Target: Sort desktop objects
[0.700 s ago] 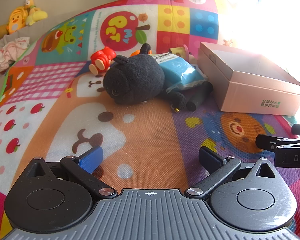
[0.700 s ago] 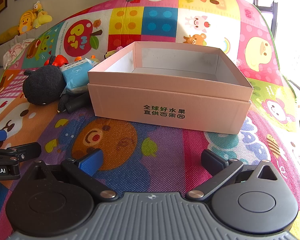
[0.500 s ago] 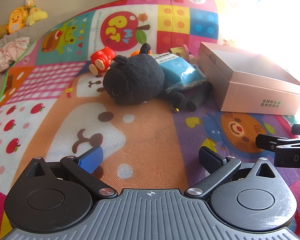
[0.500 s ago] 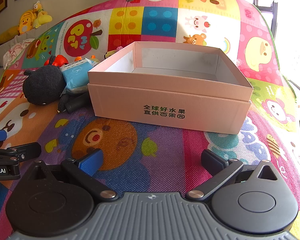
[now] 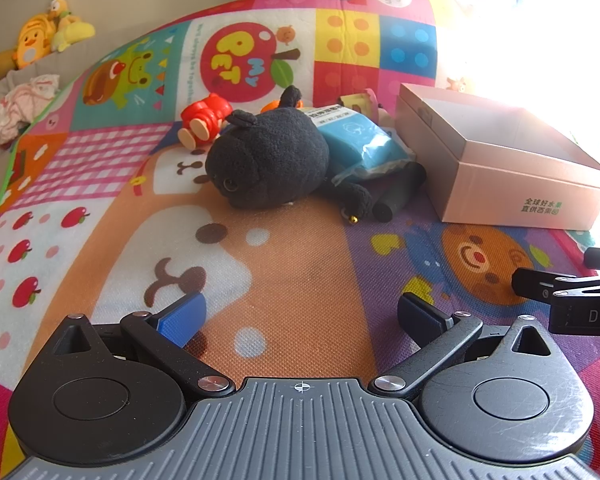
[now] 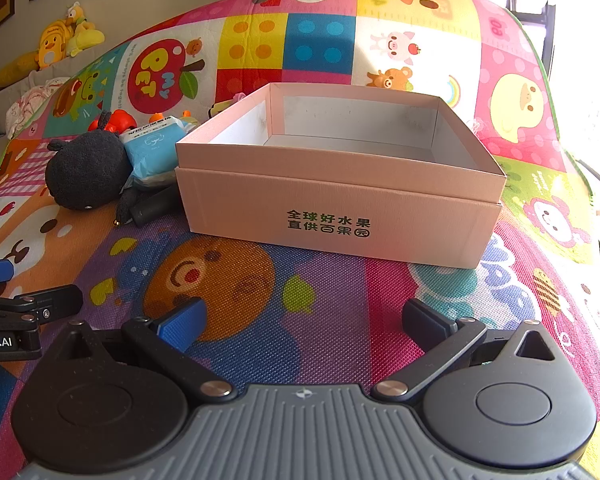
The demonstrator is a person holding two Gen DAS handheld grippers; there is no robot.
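A black plush toy (image 5: 268, 162) lies on the colourful play mat (image 5: 300, 272), with a red toy figure (image 5: 202, 120) behind it and a blue wipes pack (image 5: 360, 142) and a black cylinder (image 5: 398, 192) to its right. An open pink cardboard box (image 6: 340, 200) stands right of this pile and holds nothing. My left gripper (image 5: 300, 316) hovers open over the mat, well short of the plush. My right gripper (image 6: 304, 320) is open too, in front of the box's printed side. Nothing sits between either pair of fingers.
Yellow plush toys (image 5: 46, 34) and a bundle of cloth (image 5: 20, 108) lie on a sofa at the far left. A small tan item (image 5: 356, 102) peeks out behind the wipes. Strong sunlight washes out the right side. Bare mat stretches between the grippers and the pile.
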